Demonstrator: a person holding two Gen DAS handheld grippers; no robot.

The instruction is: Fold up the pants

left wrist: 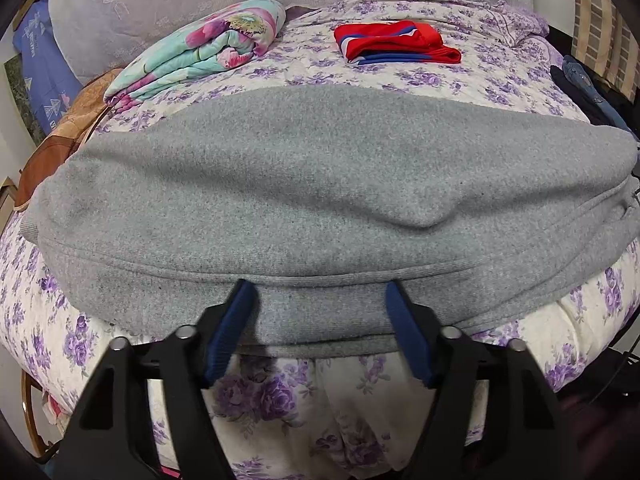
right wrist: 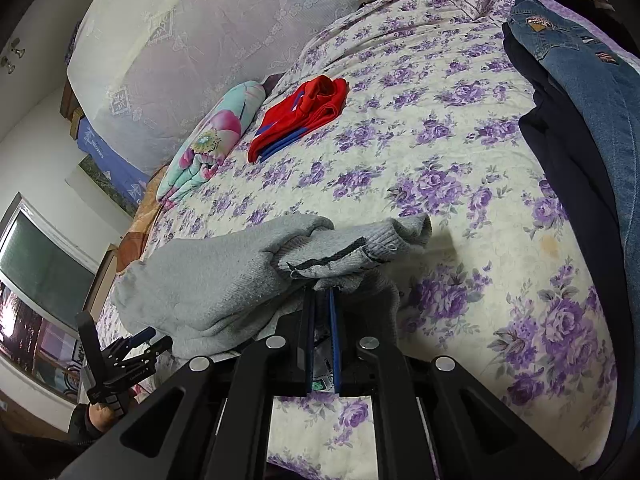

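— Starting at the left, how did the left gripper (left wrist: 320,300) stand?

— Its fingers were spread wide and held nothing, poised over the near hem of the grey pants (left wrist: 320,184), which lay along the near edge of the bed (left wrist: 440,76), long axis running left to right across both tools.

— And on the right?

— The right gripper (right wrist: 322,296) had its fingers nearly together, pinched on the ribbed end of the grey pants, bunched and lifted a little off the bed.

— So what did the next fold turn on?

— Probably carrying that right end leftward along the long axis; the right hand was nearer and already had cloth.
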